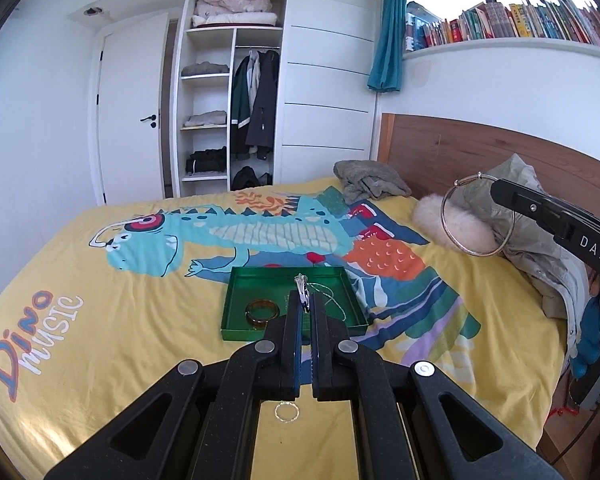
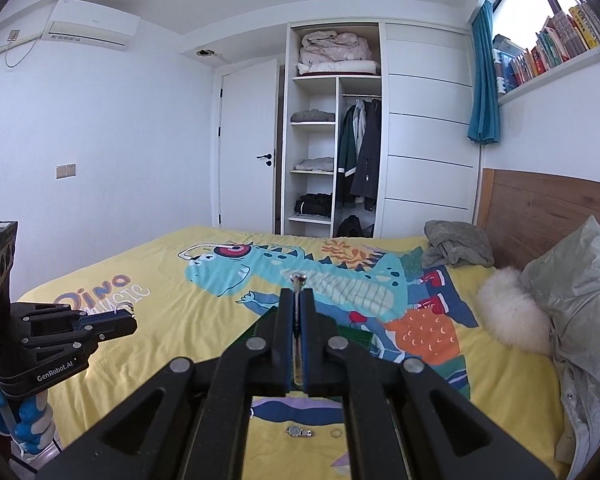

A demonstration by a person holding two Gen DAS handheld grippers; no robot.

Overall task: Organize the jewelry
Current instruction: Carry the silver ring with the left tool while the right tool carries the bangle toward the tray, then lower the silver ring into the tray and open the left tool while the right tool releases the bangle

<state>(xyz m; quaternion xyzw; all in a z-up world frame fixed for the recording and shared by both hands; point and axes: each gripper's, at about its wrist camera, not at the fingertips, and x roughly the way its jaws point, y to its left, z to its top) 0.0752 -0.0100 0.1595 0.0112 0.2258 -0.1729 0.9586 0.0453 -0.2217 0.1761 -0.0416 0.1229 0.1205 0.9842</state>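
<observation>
The right claw (image 1: 500,190) is clenched on a silver bangle (image 1: 478,216) held above the bed (image 1: 112,264); from the right wrist camera the bangle shows only edge-on. The left claw (image 1: 306,300) is clenched on a small silver piece (image 1: 302,286), too small to identify. A green tray (image 1: 236,296) on the yellow dinosaur duvet holds an amber ring (image 1: 262,312) and a thin chain (image 1: 334,300). Small items (image 2: 300,432) lie near the bed edge, unclear. An open wardrobe (image 1: 236,80) and a bookshelf (image 1: 520,24) stand behind.
</observation>
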